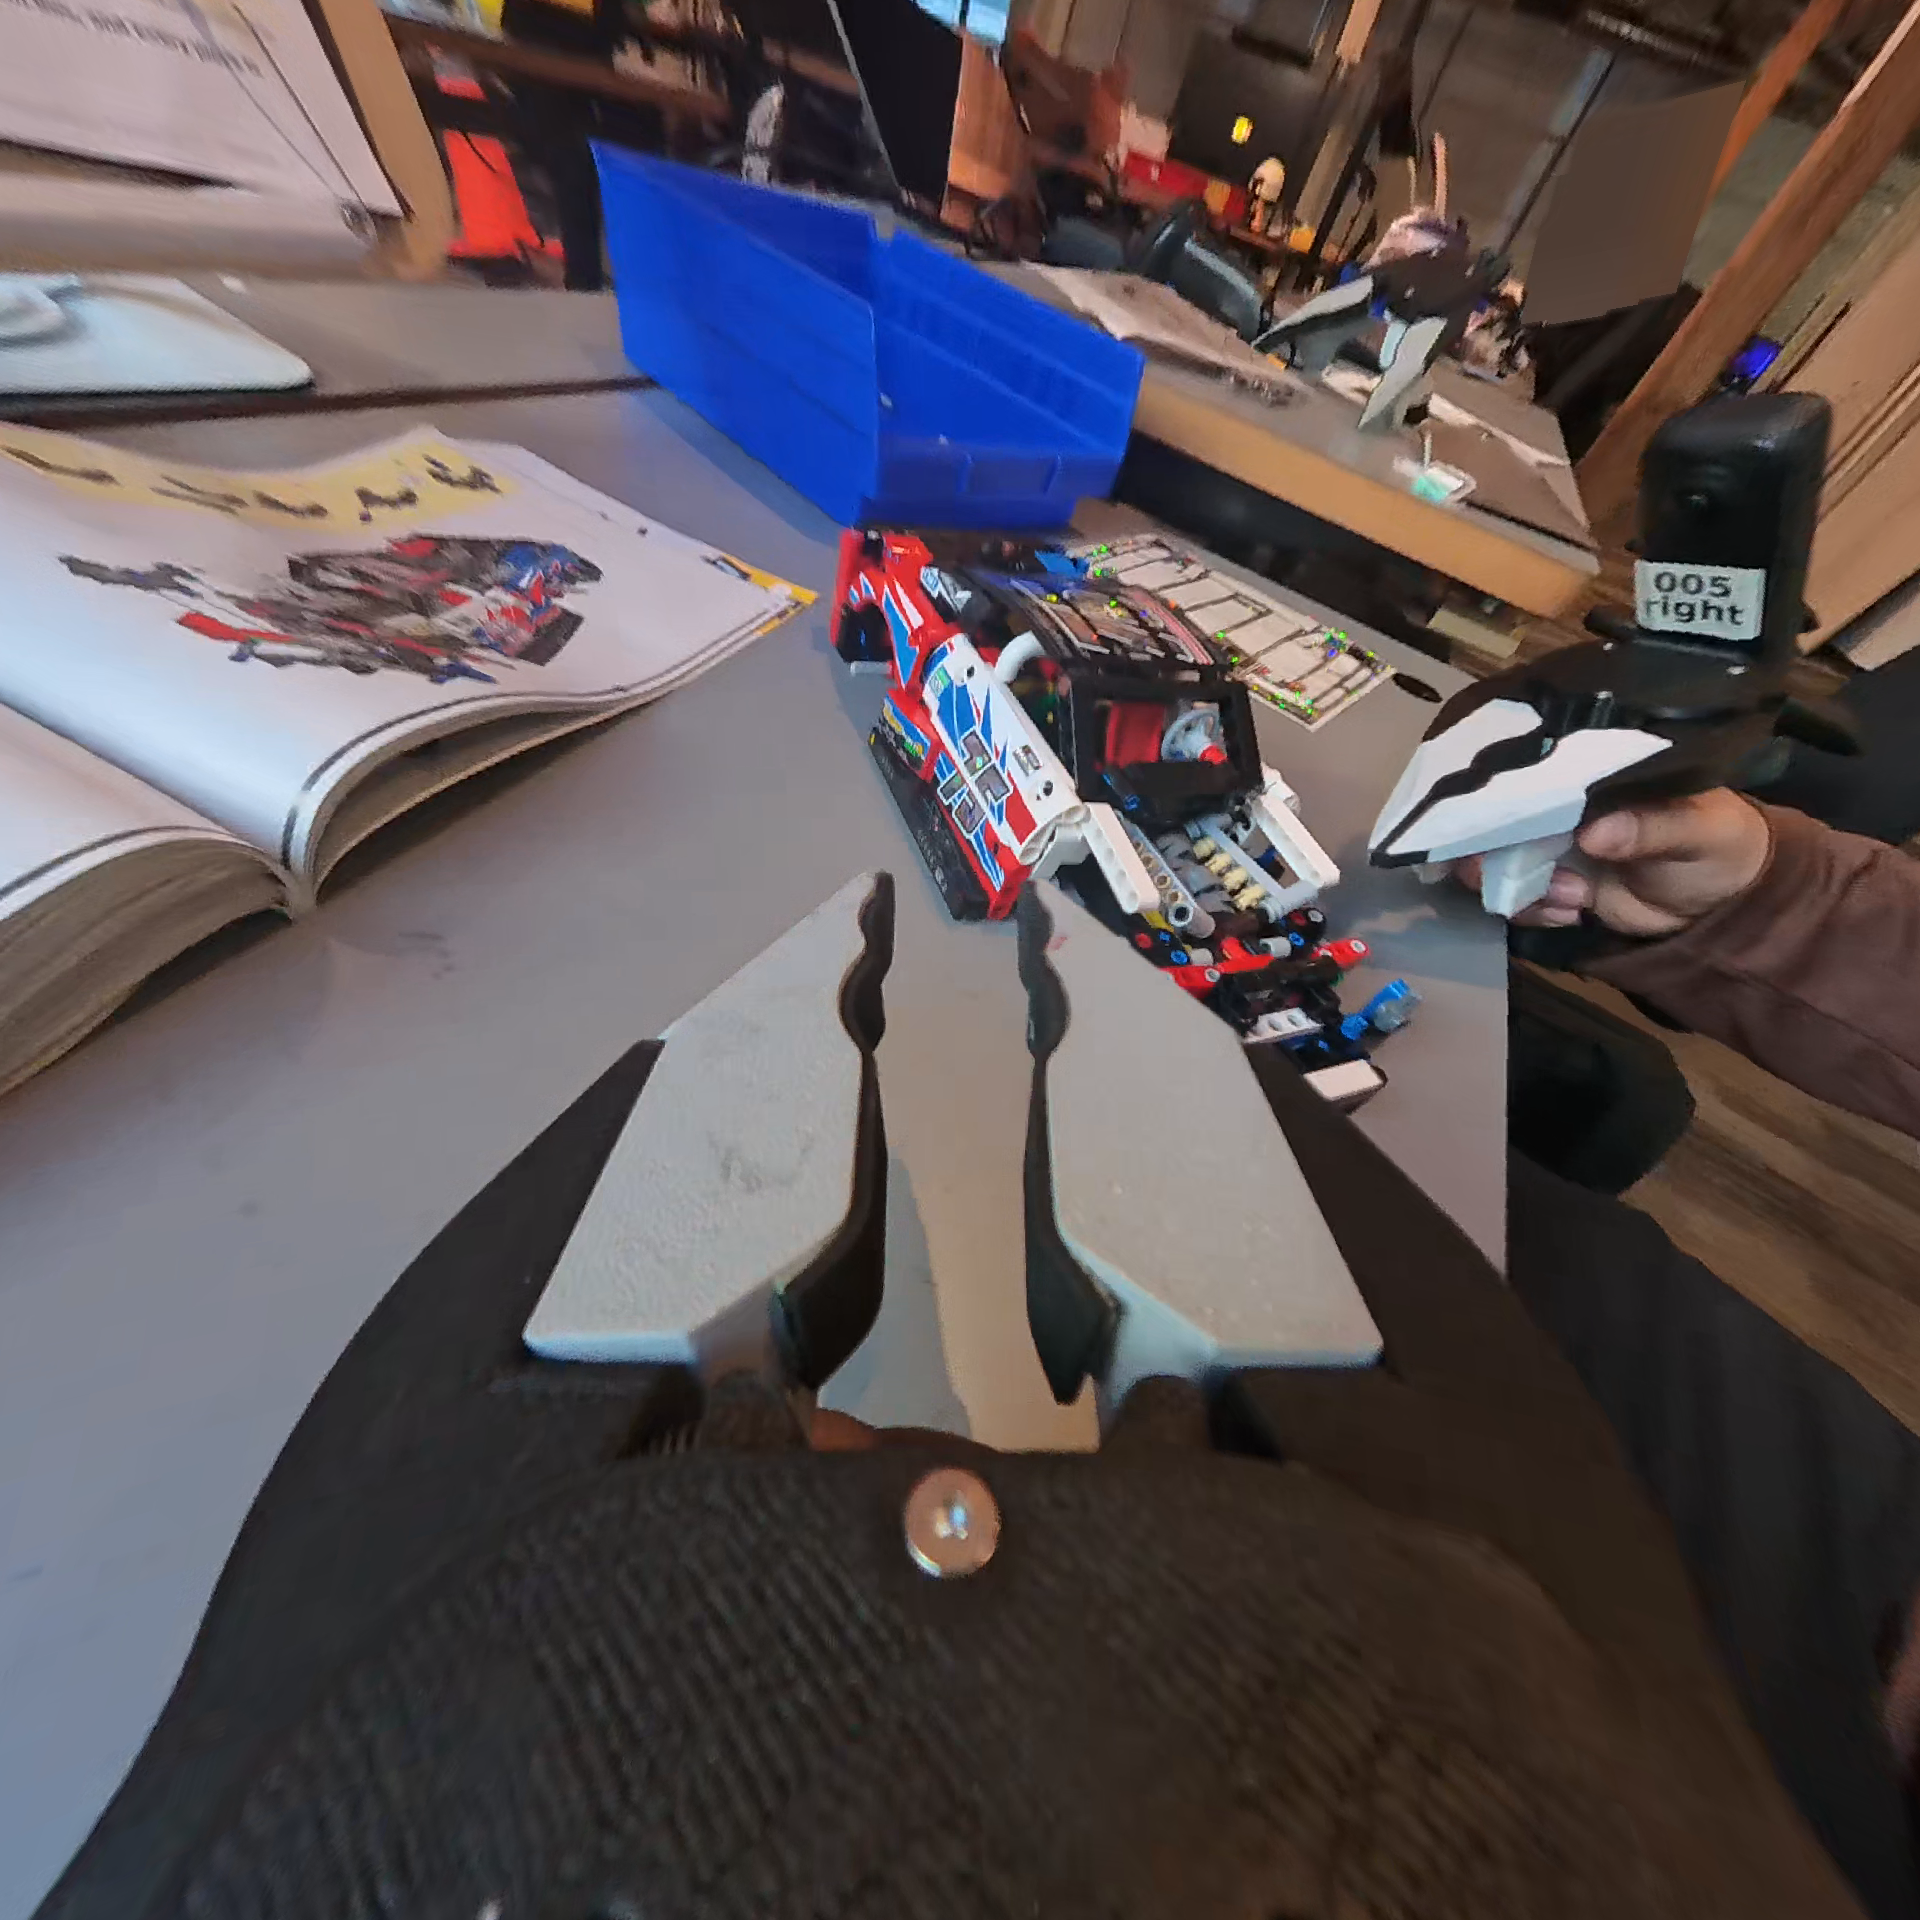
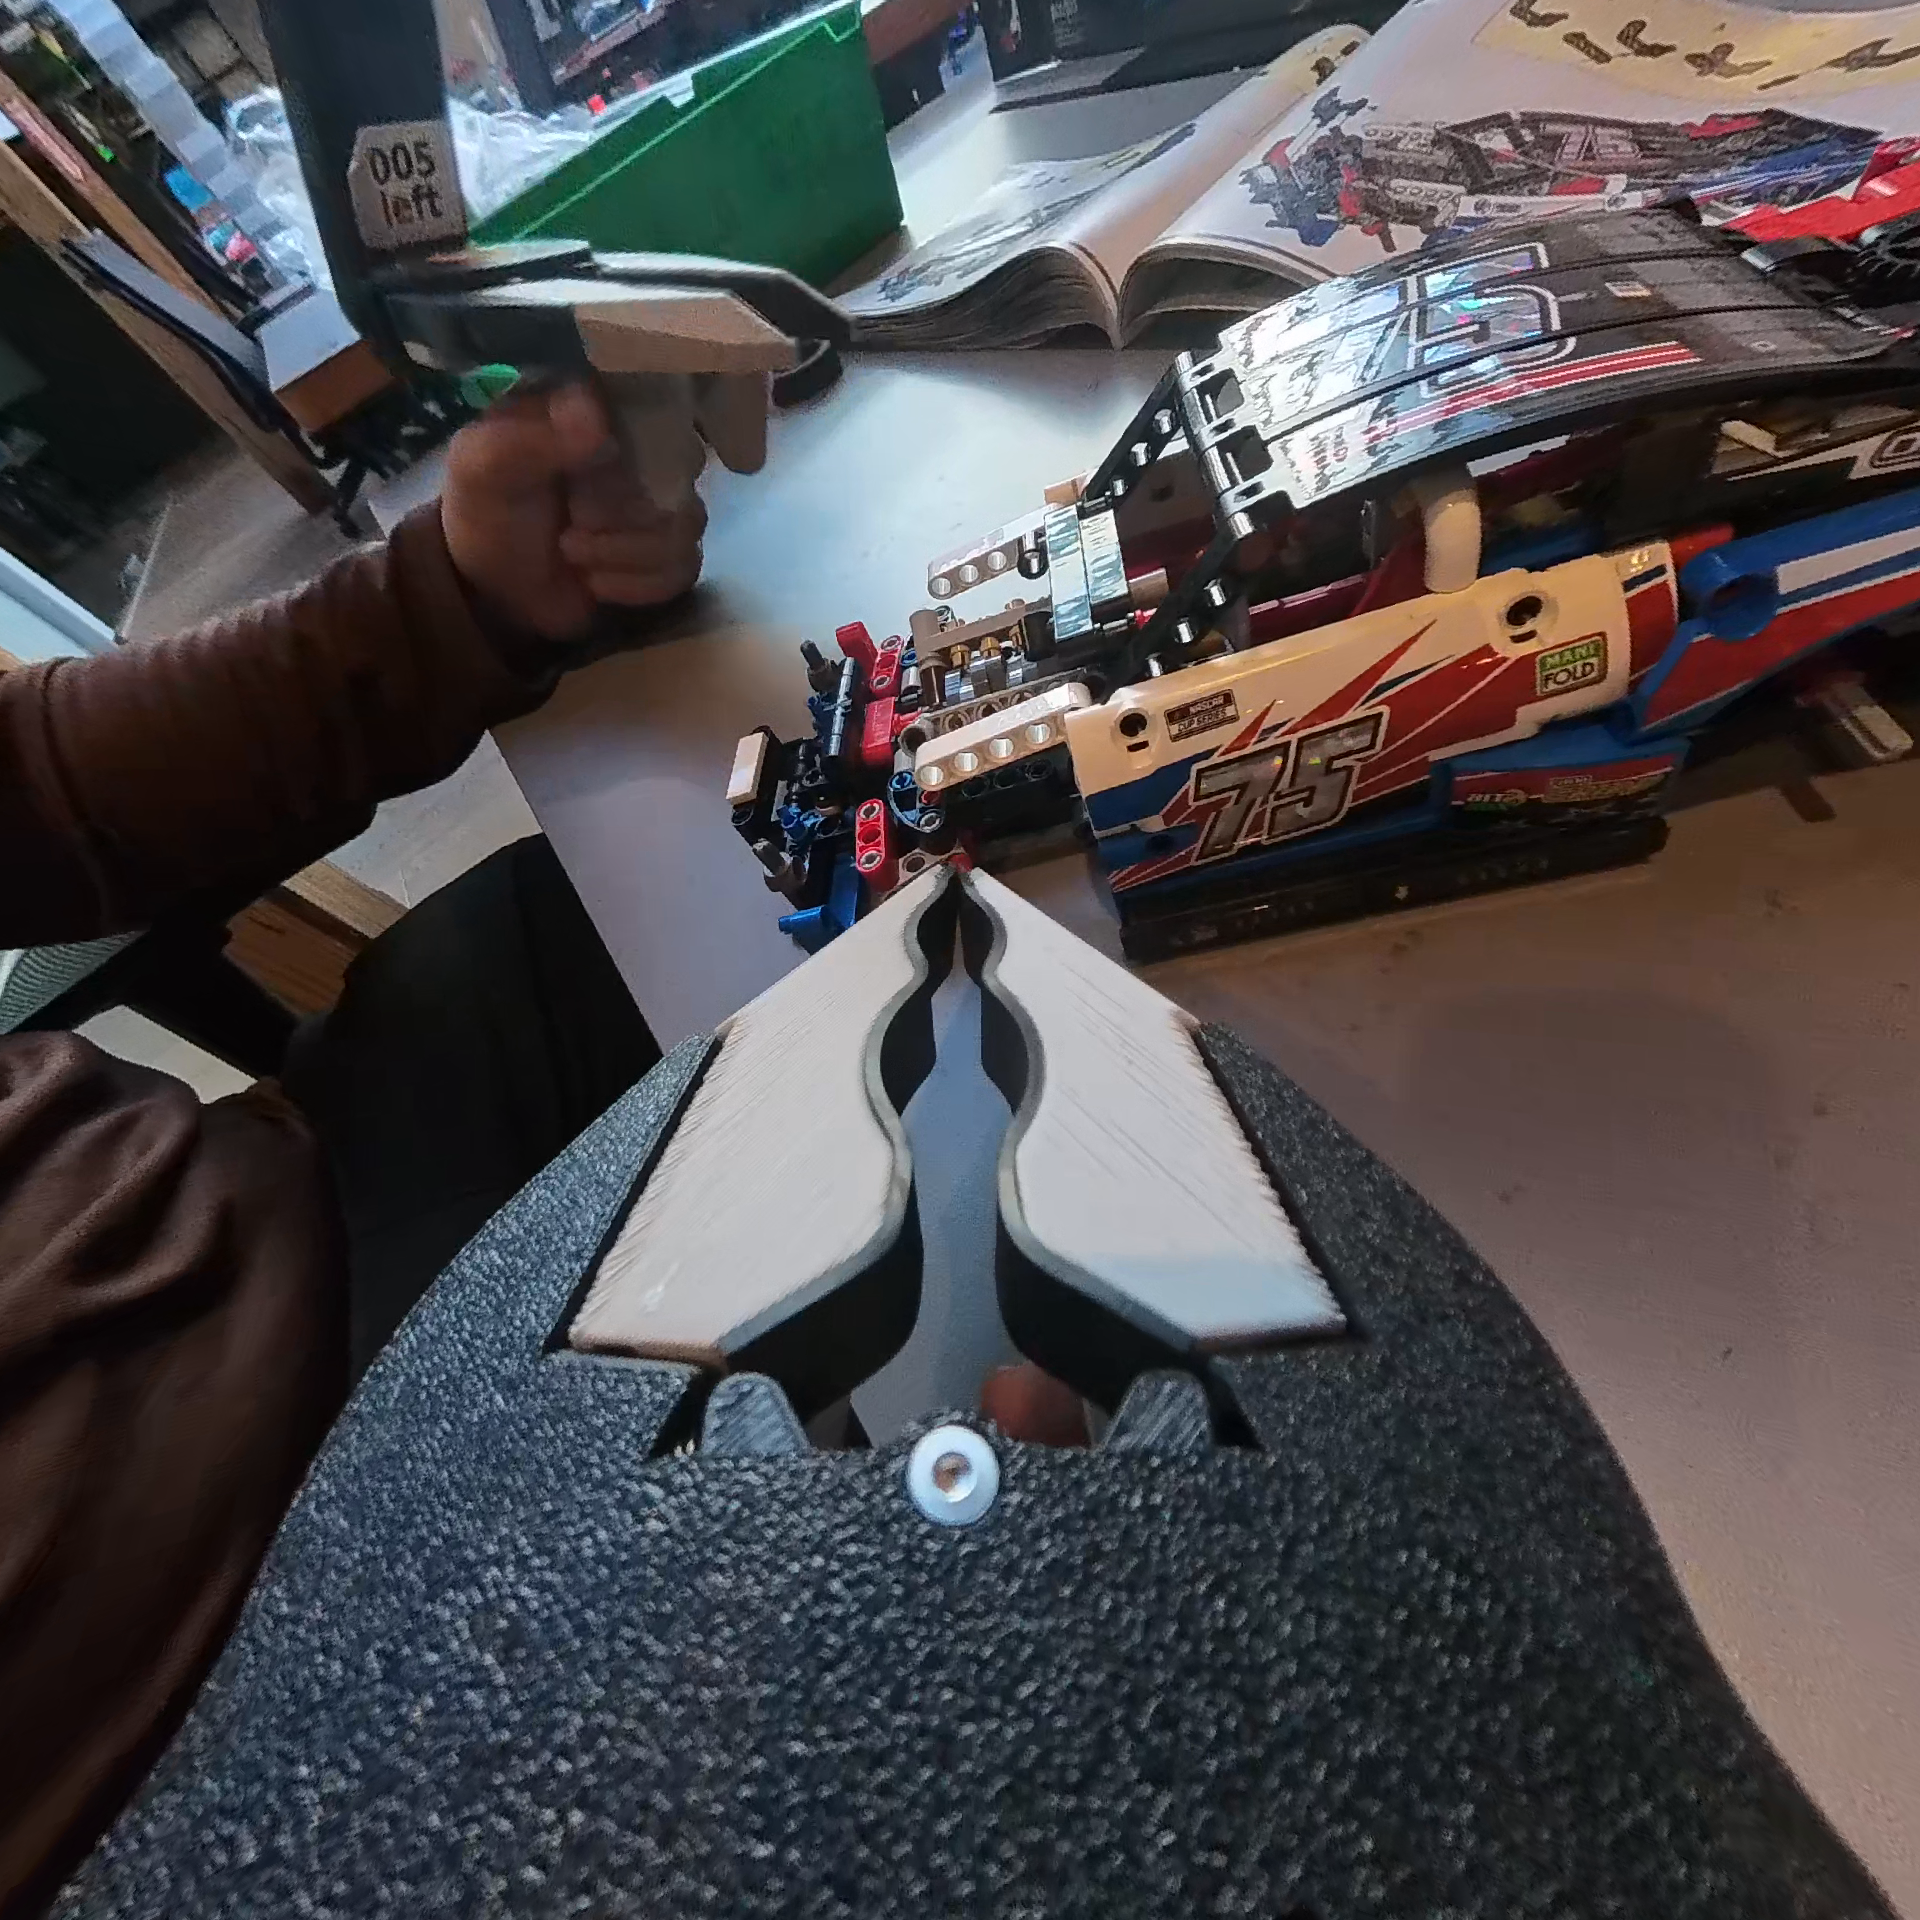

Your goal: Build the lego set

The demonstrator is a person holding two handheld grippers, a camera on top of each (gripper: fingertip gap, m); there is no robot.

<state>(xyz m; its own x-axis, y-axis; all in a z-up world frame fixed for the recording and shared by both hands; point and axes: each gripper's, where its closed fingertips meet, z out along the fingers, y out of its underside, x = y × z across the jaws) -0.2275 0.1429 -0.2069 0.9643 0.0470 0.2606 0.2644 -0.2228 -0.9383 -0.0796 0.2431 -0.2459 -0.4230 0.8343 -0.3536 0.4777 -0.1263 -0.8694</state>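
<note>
A partly built red, white and blue Lego race car lies on the grey table, with its open rear frame of red, blue and black parts toward me. My left gripper is open and empty, just short of the car's rear. My right gripper is shut with nothing visible between the tips, which sit right at the car's rear frame. It shows at the right in the left wrist view. The left gripper shows side-on in the right wrist view.
An open instruction book lies left of the car; it also shows in the right wrist view. A blue bin and a sticker sheet lie behind the car. A green bin stands farther back. The table edge runs close on the right. Spacing between my two grippers at the tips: around 20 cm.
</note>
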